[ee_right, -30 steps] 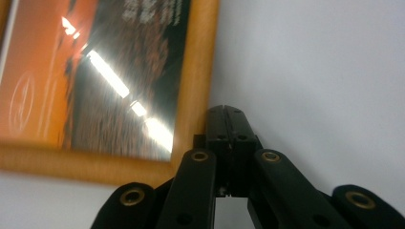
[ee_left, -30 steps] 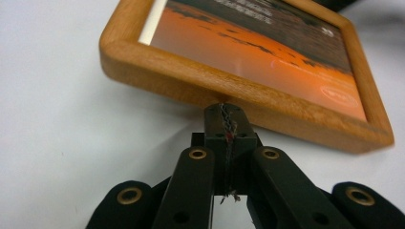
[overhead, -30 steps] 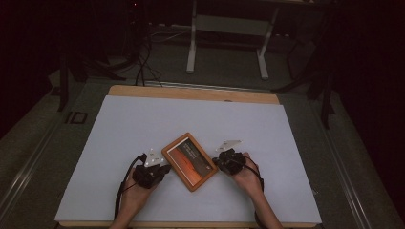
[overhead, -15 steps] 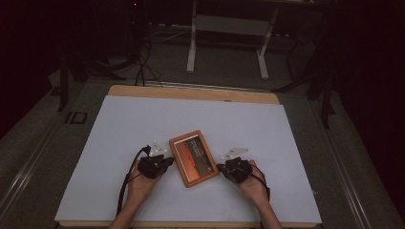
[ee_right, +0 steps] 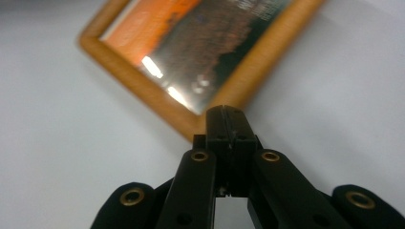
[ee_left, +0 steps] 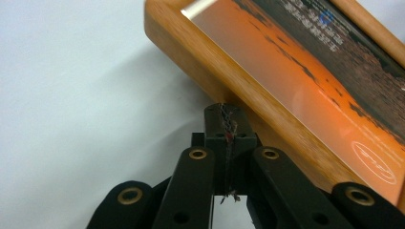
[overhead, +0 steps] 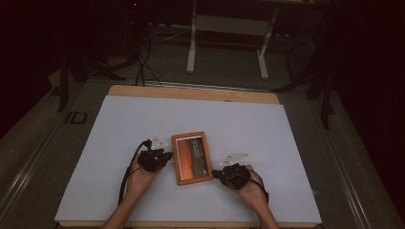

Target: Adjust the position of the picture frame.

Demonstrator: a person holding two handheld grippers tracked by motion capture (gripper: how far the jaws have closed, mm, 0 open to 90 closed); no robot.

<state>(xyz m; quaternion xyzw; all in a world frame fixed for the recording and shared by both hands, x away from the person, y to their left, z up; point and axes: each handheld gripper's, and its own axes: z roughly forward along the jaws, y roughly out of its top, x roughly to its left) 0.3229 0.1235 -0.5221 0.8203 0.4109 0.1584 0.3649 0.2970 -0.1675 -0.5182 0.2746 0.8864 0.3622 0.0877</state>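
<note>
- The flat wooden picture frame with an orange print (overhead: 192,158) lies near the white table's (overhead: 286,143) near edge — stiff, light, its glazing probably fragile and slippery; take hold by the wooden rim.
- Left gripper (ee_left: 228,116), jaws clenched empty, touches its long side.
- Right gripper (ee_right: 227,119) — likewise clenched — meets its corner.

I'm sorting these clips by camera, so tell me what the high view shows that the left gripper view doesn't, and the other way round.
High view alone: the whole white table, the floor and stands behind it, both forearms, and the right hand-held gripper at the near right corner of the picture frame.

Left gripper view alone: the close detail, with the shut jaws of the left hand-held gripper tip-first against the frame's wooden side, plus blurred print on the orange picture.

Both: the wooden frame lying flat on the white surface, with the left hand-held gripper at its edge.
</note>
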